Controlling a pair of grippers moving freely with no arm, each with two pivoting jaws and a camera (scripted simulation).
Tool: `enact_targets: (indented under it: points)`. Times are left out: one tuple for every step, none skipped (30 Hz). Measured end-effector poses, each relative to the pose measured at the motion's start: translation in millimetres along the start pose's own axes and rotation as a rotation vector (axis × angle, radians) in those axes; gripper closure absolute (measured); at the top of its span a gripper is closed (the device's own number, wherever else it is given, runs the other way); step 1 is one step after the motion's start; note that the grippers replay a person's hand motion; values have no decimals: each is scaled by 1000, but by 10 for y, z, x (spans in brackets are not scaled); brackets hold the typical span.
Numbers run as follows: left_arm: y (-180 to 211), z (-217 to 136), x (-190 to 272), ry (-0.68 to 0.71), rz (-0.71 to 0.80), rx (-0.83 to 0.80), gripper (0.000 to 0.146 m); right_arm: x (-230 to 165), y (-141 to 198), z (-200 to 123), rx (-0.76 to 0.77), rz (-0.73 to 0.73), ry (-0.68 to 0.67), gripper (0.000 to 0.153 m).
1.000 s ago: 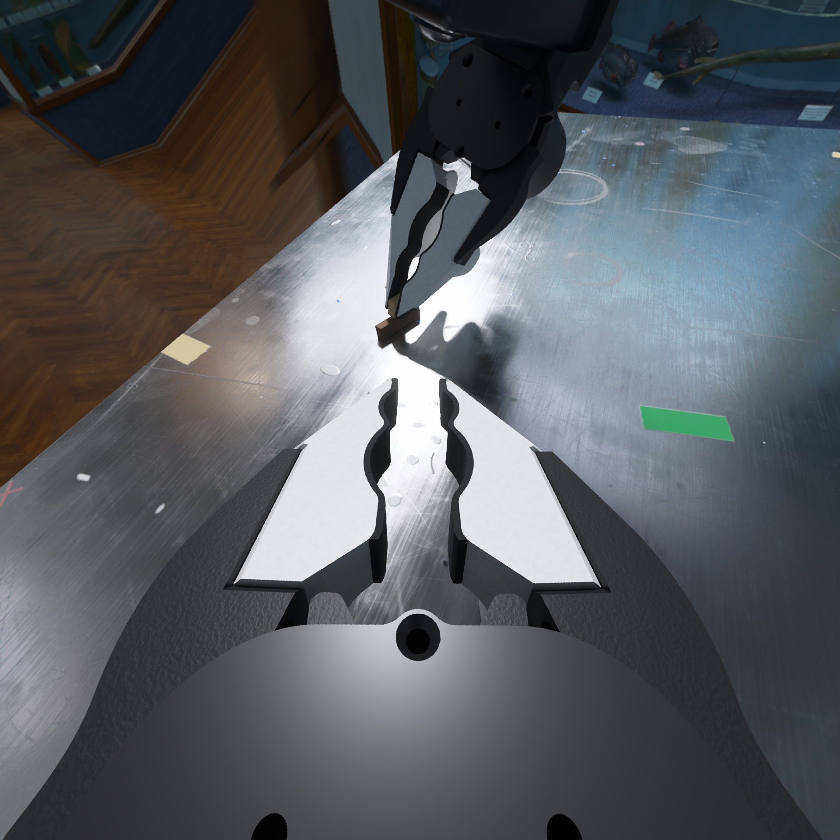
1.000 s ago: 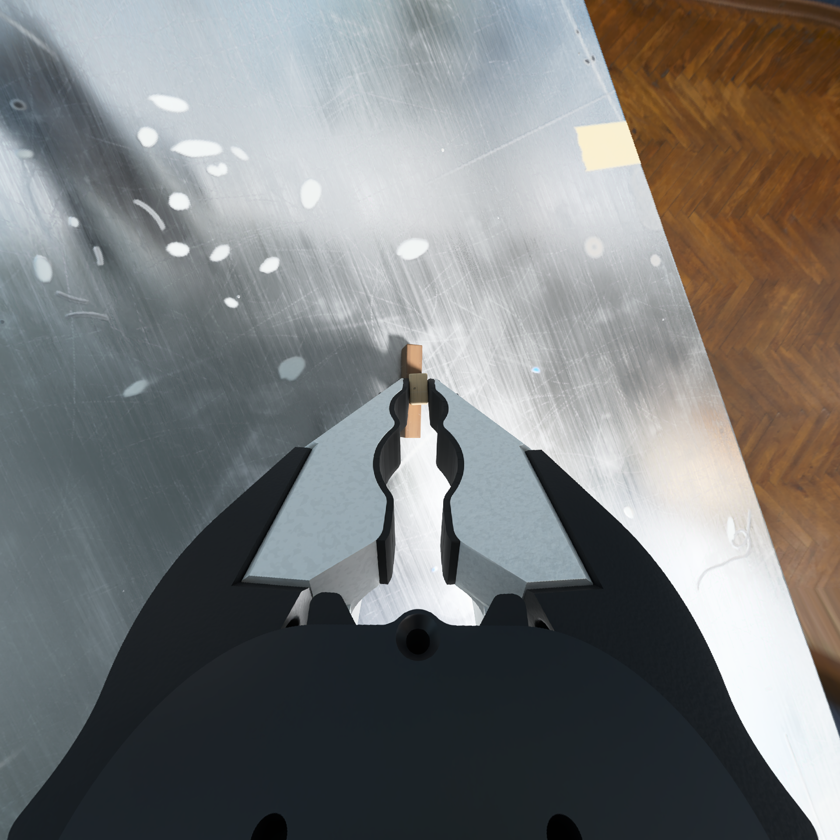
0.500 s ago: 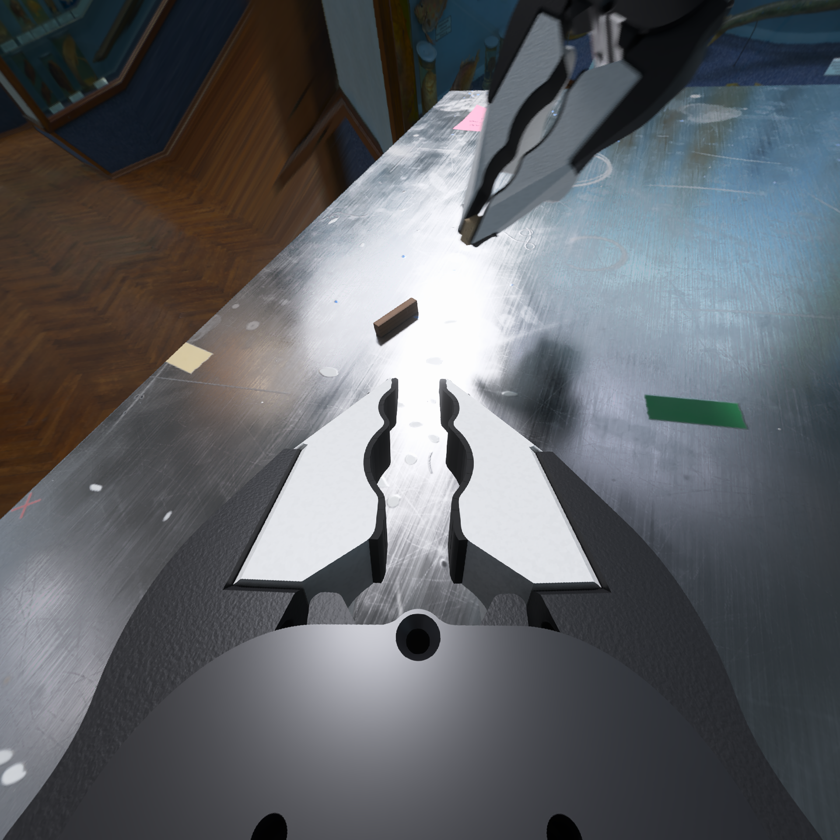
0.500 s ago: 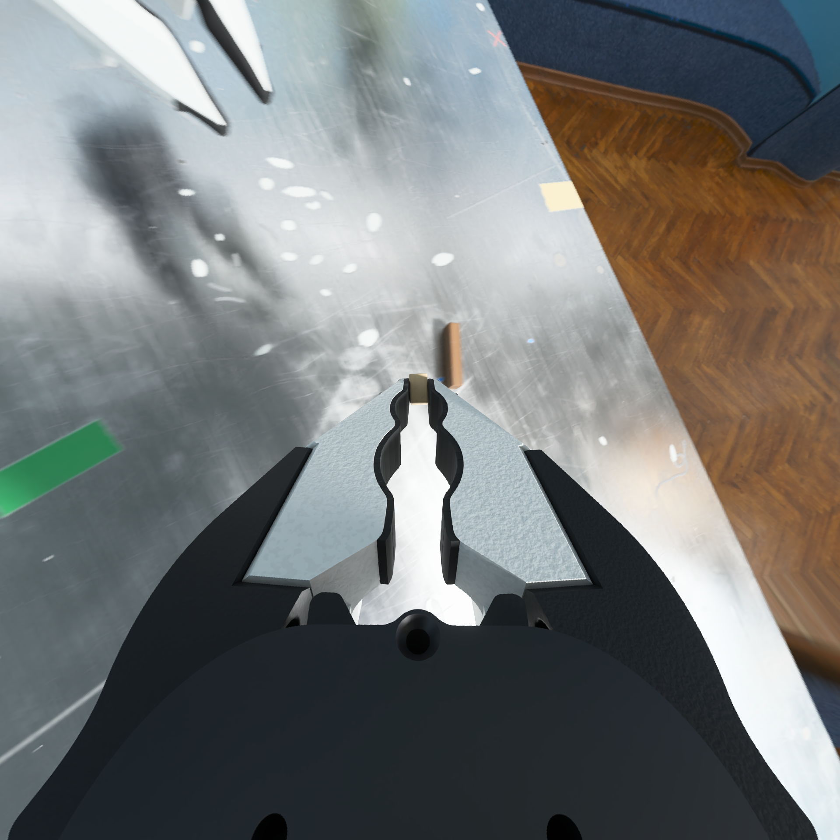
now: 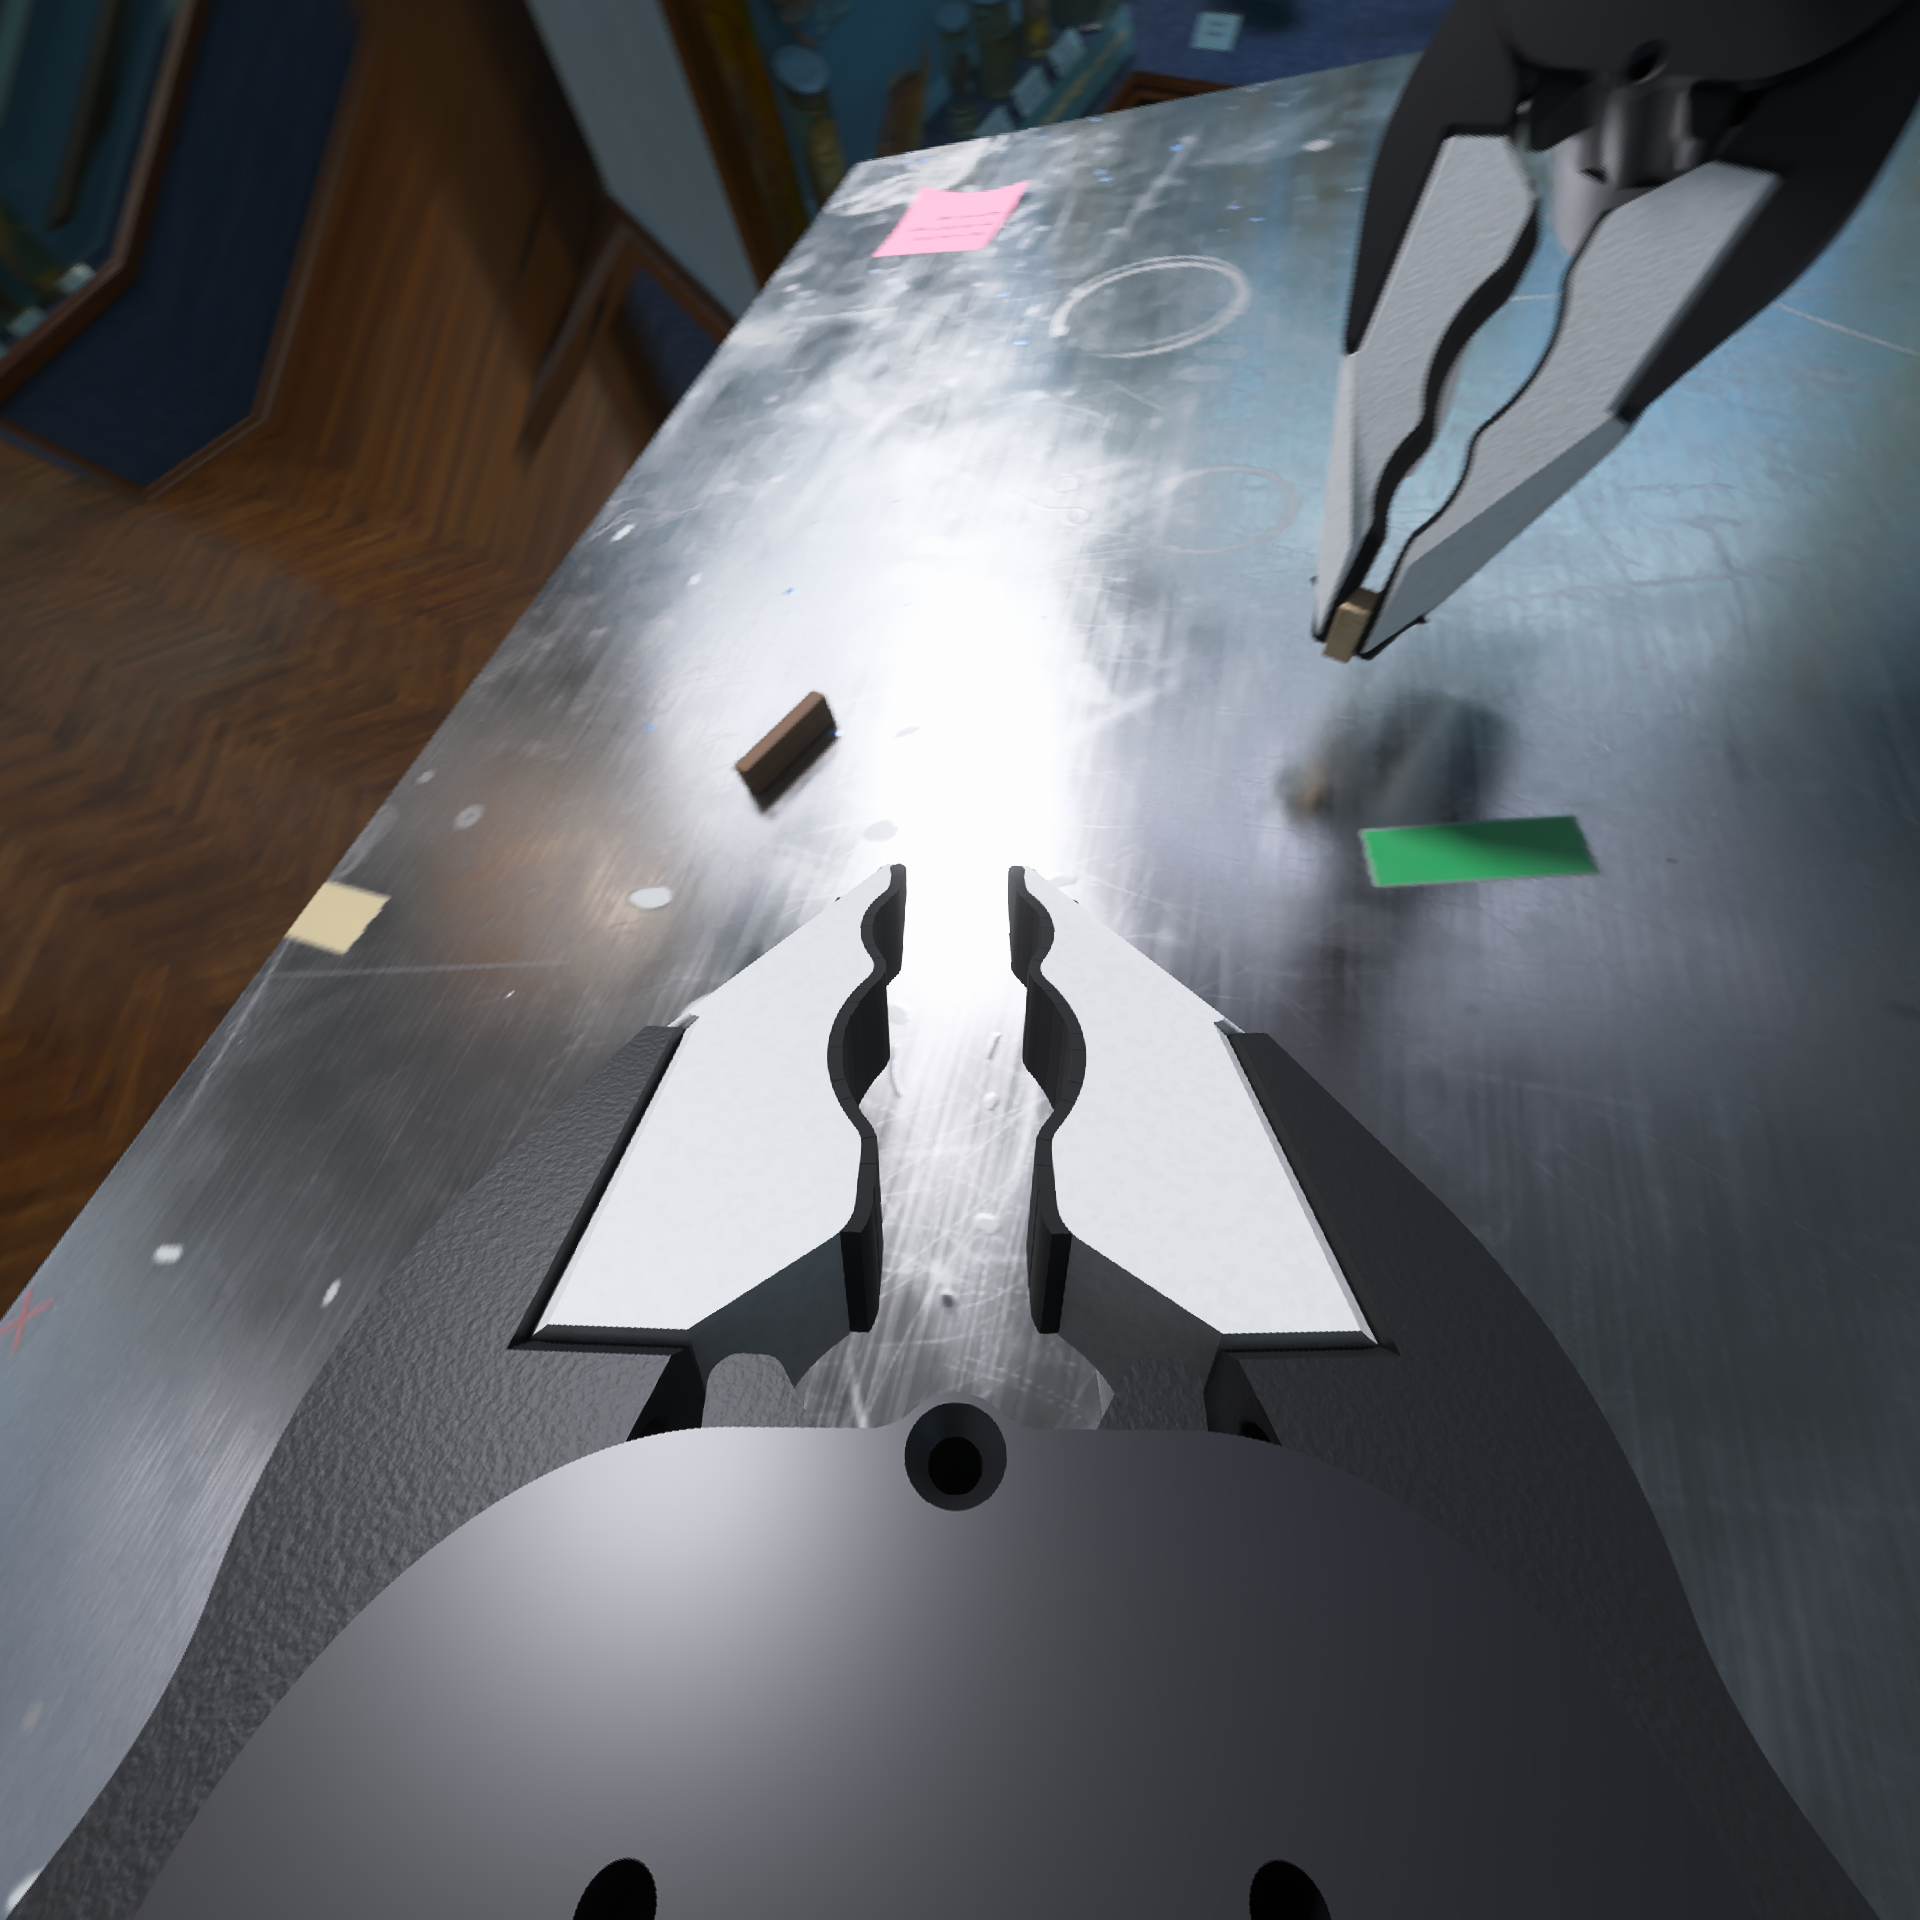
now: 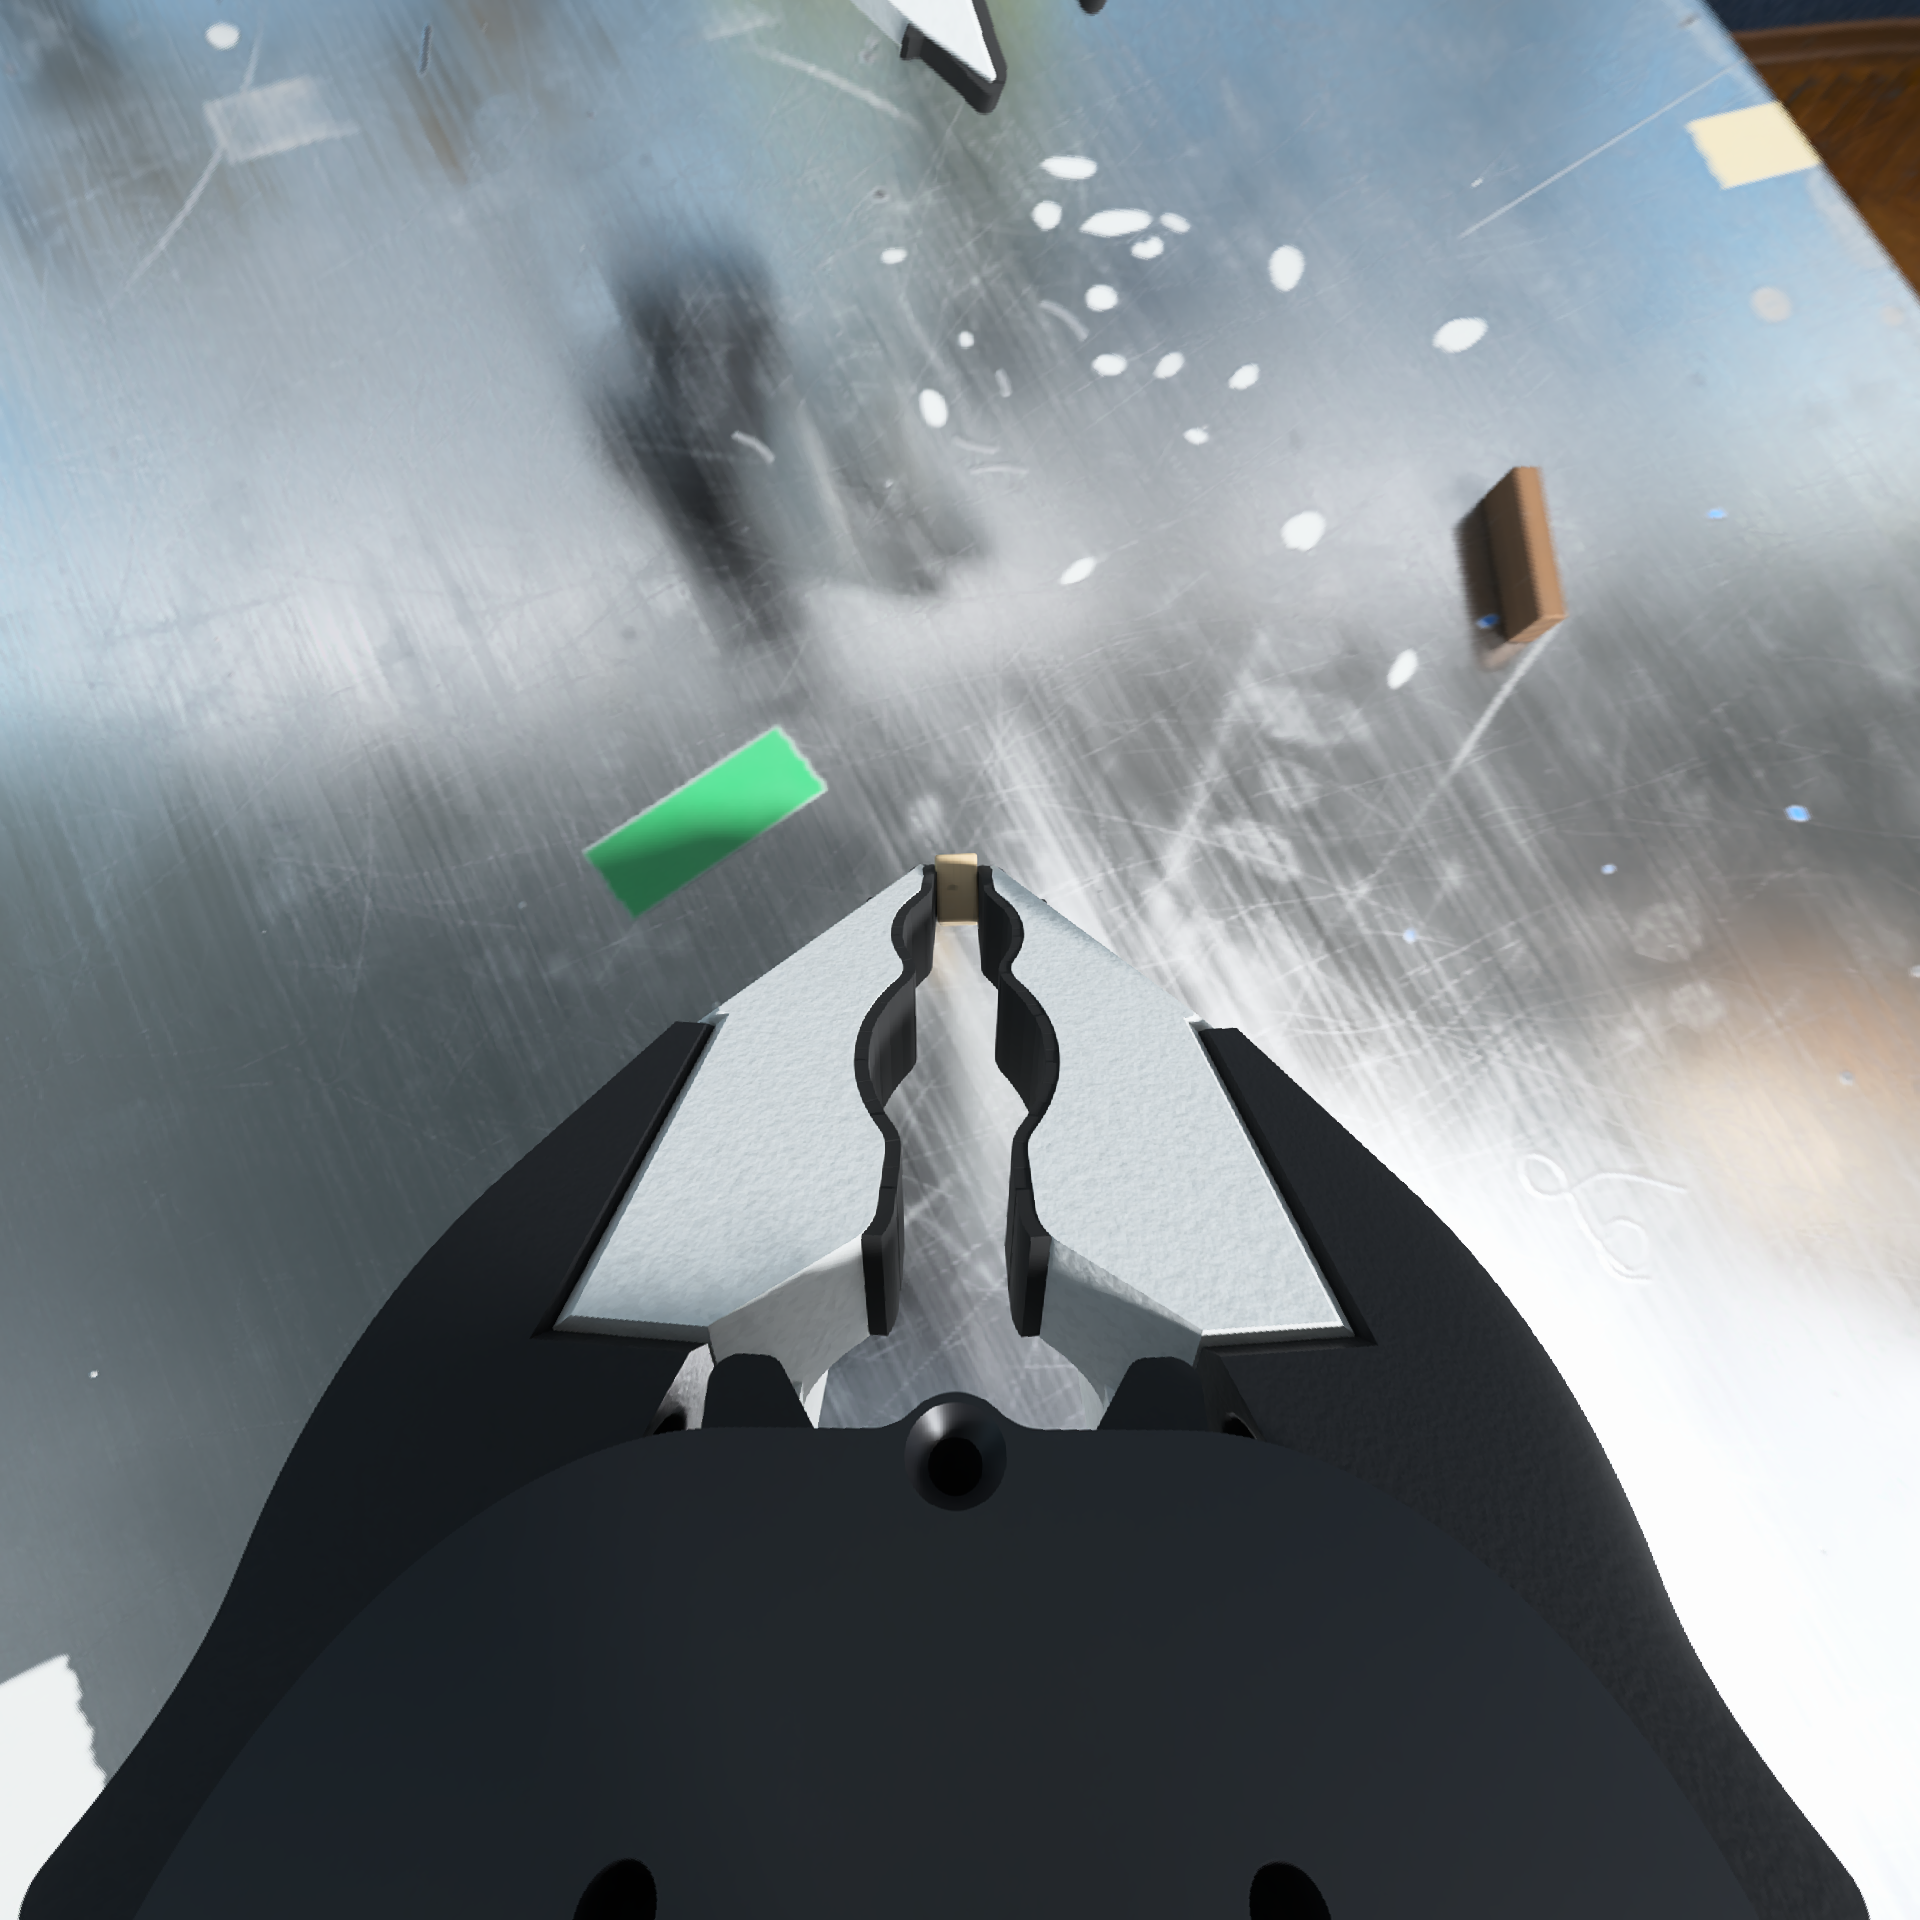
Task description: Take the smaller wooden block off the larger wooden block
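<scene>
We see right gripper (image 6: 957, 878) pinching small block (image 6: 956, 888) at very tips, above worktop (image 6: 312, 520), near green tape (image 6: 707, 821). Big block (image 6: 1512, 556) far right, bare. Left gripper (image 5: 956, 883) half-open, empty. Our worry: shallow tip grip, block slips or bounces on early release.

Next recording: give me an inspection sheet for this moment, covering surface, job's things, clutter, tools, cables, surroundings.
Surface: scratched, shiny metal table with white flecks and ring marks.
Job's things: small pale wooden block held off the table, apart from the larger brown wooden block, which lies flat on the table near its edge.
Clutter: green tape strip, beige tape patch, pink paper note.
Tools: right tool shut on the small block at its fingertips; left tool open, holding nothing, above the table.
Cables: nothing seen.
Surroundings: wooden herringbone floor, dark blue display cabinets beyond.
</scene>
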State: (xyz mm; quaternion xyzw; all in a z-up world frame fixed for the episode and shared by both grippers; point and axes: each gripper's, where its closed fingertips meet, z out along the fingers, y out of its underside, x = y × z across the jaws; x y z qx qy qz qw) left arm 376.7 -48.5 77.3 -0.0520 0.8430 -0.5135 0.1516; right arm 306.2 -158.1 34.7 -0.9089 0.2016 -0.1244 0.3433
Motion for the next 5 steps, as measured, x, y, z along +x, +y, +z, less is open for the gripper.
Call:
enact_targets:
  points:
    - [-11,6,59,26,17,0,127,-39,21,19,-9,-3,-6,146]
    - [-17,13,118,50,35,-3,127,-70,36,35,-14,-4,-11,146]
    - [-20,21,180,72,56,-7,126,-95,47,47,-16,-3,-18,146]
    - [-20,29,250,99,79,-14,126,-113,54,58,-15,0,-23,146]
    - [-17,35,308,125,102,-22,126,-126,58,65,-14,3,-27,146]
